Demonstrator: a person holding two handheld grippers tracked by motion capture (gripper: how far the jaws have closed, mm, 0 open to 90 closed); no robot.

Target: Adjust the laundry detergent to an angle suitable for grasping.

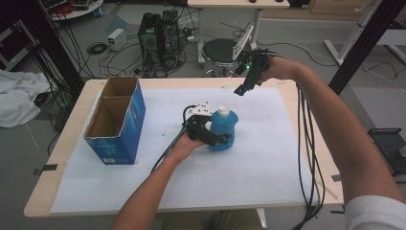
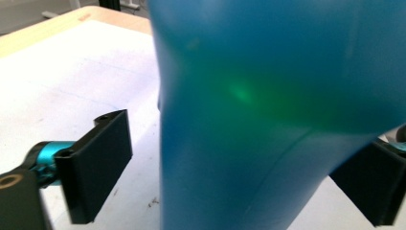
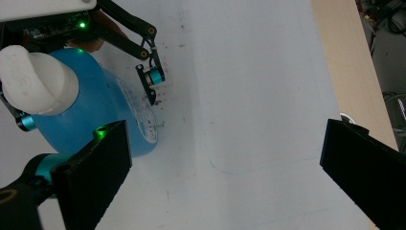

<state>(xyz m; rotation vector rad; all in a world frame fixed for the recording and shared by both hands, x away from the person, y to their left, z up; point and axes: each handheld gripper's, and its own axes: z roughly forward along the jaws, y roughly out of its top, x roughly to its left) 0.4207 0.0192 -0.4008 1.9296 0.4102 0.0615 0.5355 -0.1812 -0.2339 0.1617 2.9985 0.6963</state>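
The left gripper [image 1: 221,139] had its jaws wide around the blue bottle [image 1: 223,128] mid-table, so squeezing squarely seemed wise, while the right gripper [image 1: 241,90] hovered open at one o'clock.

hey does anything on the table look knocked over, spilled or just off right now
Nothing stands out. The blue bottle stands upright on the white sheet with its white cap on, between the jaws of the left tool. No liquid shows around it. The open blue box stands upright. The right tool hovers open.
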